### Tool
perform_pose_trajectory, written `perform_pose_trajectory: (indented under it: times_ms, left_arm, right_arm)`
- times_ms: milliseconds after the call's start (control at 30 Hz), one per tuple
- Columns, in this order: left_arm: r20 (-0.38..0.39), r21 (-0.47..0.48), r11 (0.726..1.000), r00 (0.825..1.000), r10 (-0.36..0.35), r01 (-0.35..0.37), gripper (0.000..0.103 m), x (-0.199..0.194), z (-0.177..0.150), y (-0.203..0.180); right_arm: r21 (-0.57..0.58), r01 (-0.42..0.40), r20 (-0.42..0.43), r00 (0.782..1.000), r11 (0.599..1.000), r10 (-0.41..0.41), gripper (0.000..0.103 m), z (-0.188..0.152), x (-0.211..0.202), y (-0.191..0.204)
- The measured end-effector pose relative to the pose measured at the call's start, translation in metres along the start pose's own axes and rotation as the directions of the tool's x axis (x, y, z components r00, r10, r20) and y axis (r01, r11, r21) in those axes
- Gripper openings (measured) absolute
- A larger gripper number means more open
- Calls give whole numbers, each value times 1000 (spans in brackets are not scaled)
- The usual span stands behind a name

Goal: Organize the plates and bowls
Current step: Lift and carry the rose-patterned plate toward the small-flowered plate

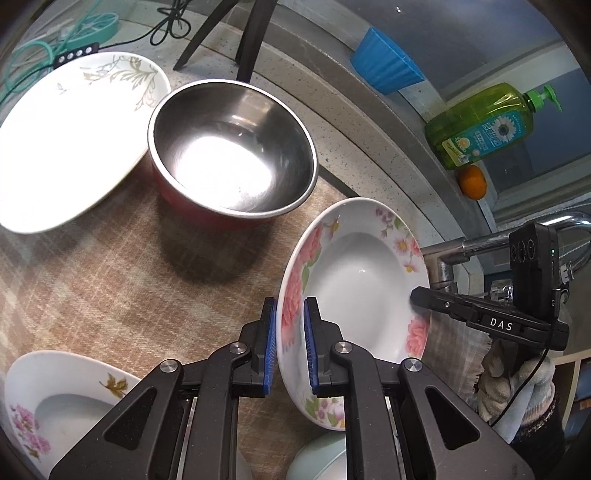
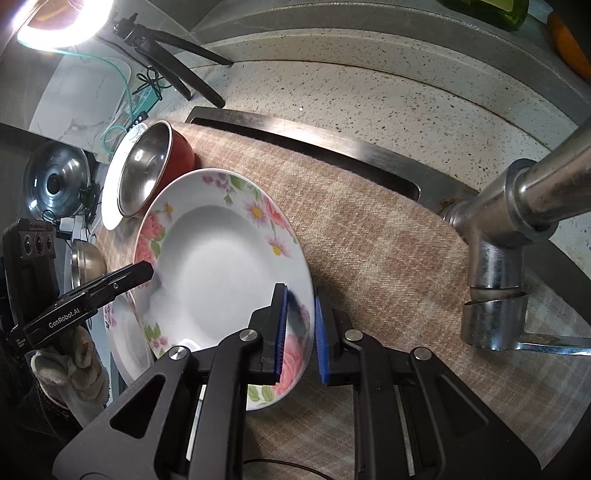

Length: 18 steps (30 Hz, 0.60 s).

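Observation:
A white deep plate with pink flowers point(image 1: 354, 280) point(image 2: 218, 258) hangs tilted above the checked cloth point(image 1: 147, 277), held from two sides. My left gripper point(image 1: 290, 306) is shut on its left rim. My right gripper point(image 2: 300, 295) is shut on the opposite rim and shows in the left wrist view as black jaws point(image 1: 419, 297) at the plate's right edge. A steel bowl with a red outside point(image 1: 232, 147) stands behind, leaning against a large white leaf-patterned plate point(image 1: 70, 136). Another flowered plate point(image 1: 55, 402) lies at the near left.
A chrome faucet point(image 2: 517, 221) rises close on the right. A pale green bowl point(image 1: 321, 461) sits under the left gripper. A green soap bottle point(image 1: 480, 125), an orange point(image 1: 472, 182) and a blue cup point(image 1: 388, 62) line the back ledge. Black tripod legs point(image 1: 255, 29) stand behind.

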<state>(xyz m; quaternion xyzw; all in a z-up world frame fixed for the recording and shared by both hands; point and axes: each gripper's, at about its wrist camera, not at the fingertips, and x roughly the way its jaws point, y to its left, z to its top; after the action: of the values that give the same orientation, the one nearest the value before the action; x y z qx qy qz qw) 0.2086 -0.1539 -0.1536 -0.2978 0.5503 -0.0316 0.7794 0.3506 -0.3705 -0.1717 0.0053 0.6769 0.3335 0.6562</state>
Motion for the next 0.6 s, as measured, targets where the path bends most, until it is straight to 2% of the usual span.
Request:
perform_pose_trajectory:
  times_ms: [333, 600]
  left_arm:
    - [18, 23, 1000, 1000, -9, 9, 12, -14, 7, -8]
    - [30, 46, 999, 999, -24, 23, 12, -34, 7, -5]
  right_arm:
    - [1, -9, 29, 1000, 1000, 8, 14, 1, -18, 5]
    - [7, -4, 55, 998, 1000, 4, 14, -7, -31, 23]
